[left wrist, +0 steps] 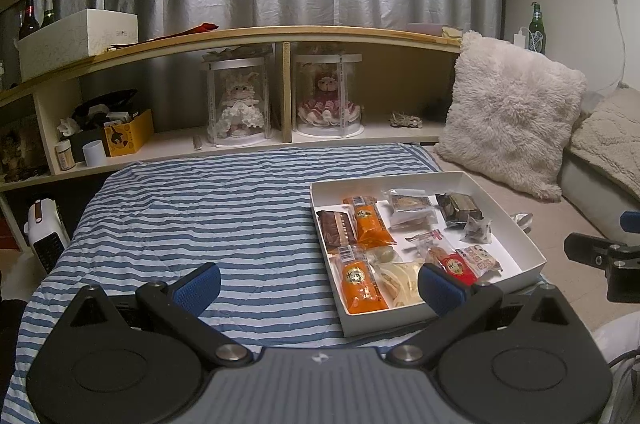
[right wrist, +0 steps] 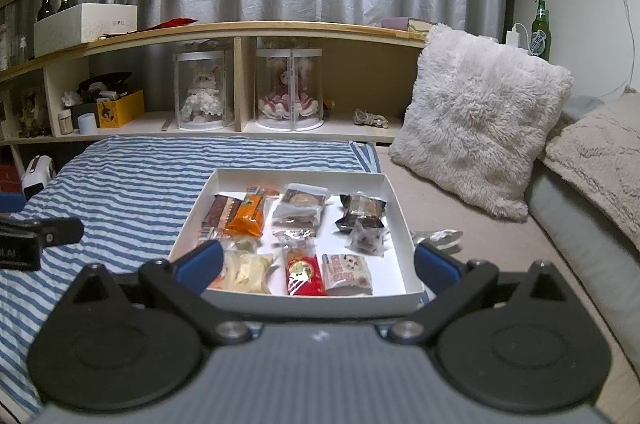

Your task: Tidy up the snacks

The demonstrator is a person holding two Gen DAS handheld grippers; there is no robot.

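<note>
Counting first: one white tray (right wrist: 394, 200) of snacks, sitting on the bed where the striped blanket (right wrist: 120, 184) meets the bare beige mattress (right wrist: 472, 224).

Both tools spread wide, holding nothing. Left gripper (left wrist: 320, 282) hovers over the blanket, its right finger overlapping the tray's near-left corner in view. Right gripper (right wrist: 318, 262) hovers at the tray's near edge, fingers bracketing its near corners.

Inside the tray, about eleven packets:
- two orange packets (left wrist: 370, 224), one behind the other along the left edge
- one brown bar (right wrist: 220, 211) at the far-left corner
- one clear pouch with a round biscuit (right wrist: 302, 206), far-centre
- one dark wrapped cake (right wrist: 362, 210), far-right
- one small clear triangular bag (right wrist: 368, 236) just in front of the dark cake
- one red packet (right wrist: 304, 272) and one cookie packet (right wrist: 348, 274), side by side at the near edge
- one pale yellow bag (right wrist: 246, 266), near-left, touching the orange packet beside it
- one small greenish piece (right wrist: 242, 246) and one clear crumpled wrapper (right wrist: 294, 234), contents hard to make out

Outside the tray: one silvery wrapper (right wrist: 438, 236) on the mattress just past the right edge.

Hidden or cut off: the near orange packet is mostly covered by the right gripper's left finger in the right wrist view. Print on the packets is too small to read. Each gripper shows only as a dark fragment at the edge of the other's view.

Behind: two pillows (right wrist: 480, 128), two dolls in clear cylinders (right wrist: 204, 92) on the shelf.
</note>
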